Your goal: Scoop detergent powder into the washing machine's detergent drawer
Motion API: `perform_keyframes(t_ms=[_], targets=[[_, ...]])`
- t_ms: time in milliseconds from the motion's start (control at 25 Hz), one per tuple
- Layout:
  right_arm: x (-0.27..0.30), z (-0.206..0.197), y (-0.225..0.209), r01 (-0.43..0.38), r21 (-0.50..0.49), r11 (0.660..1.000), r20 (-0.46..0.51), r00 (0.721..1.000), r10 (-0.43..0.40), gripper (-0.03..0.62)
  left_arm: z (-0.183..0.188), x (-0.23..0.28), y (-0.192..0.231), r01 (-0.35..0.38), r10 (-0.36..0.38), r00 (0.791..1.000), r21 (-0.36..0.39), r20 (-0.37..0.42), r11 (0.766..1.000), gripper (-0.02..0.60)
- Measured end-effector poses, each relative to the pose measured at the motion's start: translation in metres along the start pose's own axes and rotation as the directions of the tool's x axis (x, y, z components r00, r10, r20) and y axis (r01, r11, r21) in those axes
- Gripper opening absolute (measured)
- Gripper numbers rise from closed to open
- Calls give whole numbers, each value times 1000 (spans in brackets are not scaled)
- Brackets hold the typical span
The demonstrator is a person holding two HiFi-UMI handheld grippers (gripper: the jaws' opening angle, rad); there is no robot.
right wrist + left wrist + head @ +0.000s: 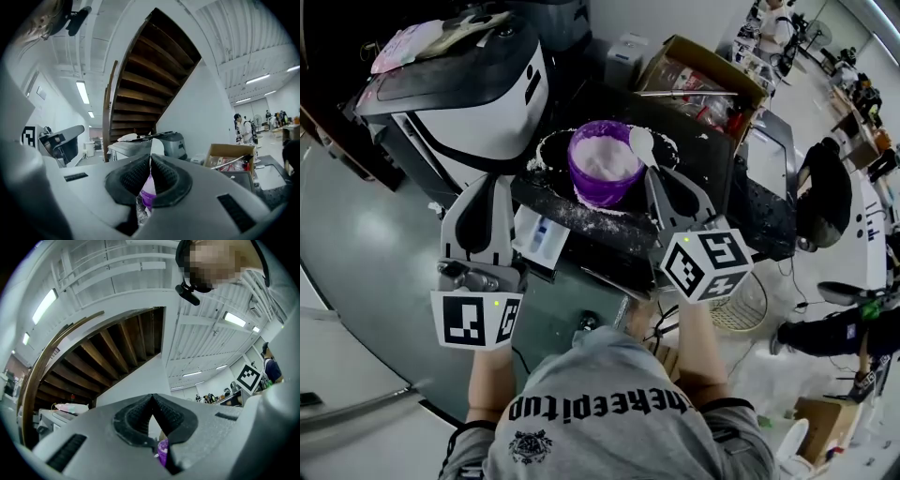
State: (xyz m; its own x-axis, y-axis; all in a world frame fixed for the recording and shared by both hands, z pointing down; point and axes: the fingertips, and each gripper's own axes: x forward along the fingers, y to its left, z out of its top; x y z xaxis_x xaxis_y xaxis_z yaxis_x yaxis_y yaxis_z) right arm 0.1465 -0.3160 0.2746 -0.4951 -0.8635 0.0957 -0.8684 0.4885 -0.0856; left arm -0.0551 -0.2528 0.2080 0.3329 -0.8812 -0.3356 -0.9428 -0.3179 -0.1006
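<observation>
A purple bowl [605, 167] full of white detergent powder stands on a black, powder-dusted tray [581, 217]. My right gripper [659, 176] is shut on the handle of a white spoon [642, 143], whose scoop lies over the bowl's right rim. In the right gripper view the spoon [156, 146] sticks up between the closed pads, with the bowl [149, 188] showing below them. My left gripper [492, 180] is shut and holds nothing, left of the bowl and in front of the white washing machine [459, 89]. The open detergent drawer [541, 236] juts out below the tray's left corner.
An open cardboard box [703, 75] with packages sits behind the tray at the right. A black office chair [823, 192] and a wire basket [739, 305] stand at the right. Cloths lie on top of the washing machine [417, 42]. People stand far off at the right.
</observation>
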Motion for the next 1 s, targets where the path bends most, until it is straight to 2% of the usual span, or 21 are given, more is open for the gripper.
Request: perform_keyframes(t_ms=[160, 360, 600, 720, 920, 1000], targets=[[29, -20, -5, -62, 6, 998, -129, 990, 63, 6, -11, 0, 7, -34, 34, 999, 9, -24, 999, 3], [61, -42, -12, -139, 10, 990, -304, 943, 135, 6, -19, -3, 16, -73, 74, 996, 20, -44, 997, 3], [88, -69, -21, -213, -28, 977, -517, 839, 168, 6, -25, -6, 20, -101, 102, 993, 33, -59, 994, 3], [100, -79, -23, -263, -37, 964, -588, 786, 192, 6, -27, -7, 21, -108, 111, 992, 38, -65, 993, 3], [113, -88, -25, -286, 4, 958, -693, 690, 208, 6, -30, -10, 23, -120, 123, 990, 42, -74, 992, 3], [119, -92, -26, -294, 19, 956, -719, 660, 217, 6, -31, -11, 24, -124, 127, 989, 43, -76, 991, 3]])
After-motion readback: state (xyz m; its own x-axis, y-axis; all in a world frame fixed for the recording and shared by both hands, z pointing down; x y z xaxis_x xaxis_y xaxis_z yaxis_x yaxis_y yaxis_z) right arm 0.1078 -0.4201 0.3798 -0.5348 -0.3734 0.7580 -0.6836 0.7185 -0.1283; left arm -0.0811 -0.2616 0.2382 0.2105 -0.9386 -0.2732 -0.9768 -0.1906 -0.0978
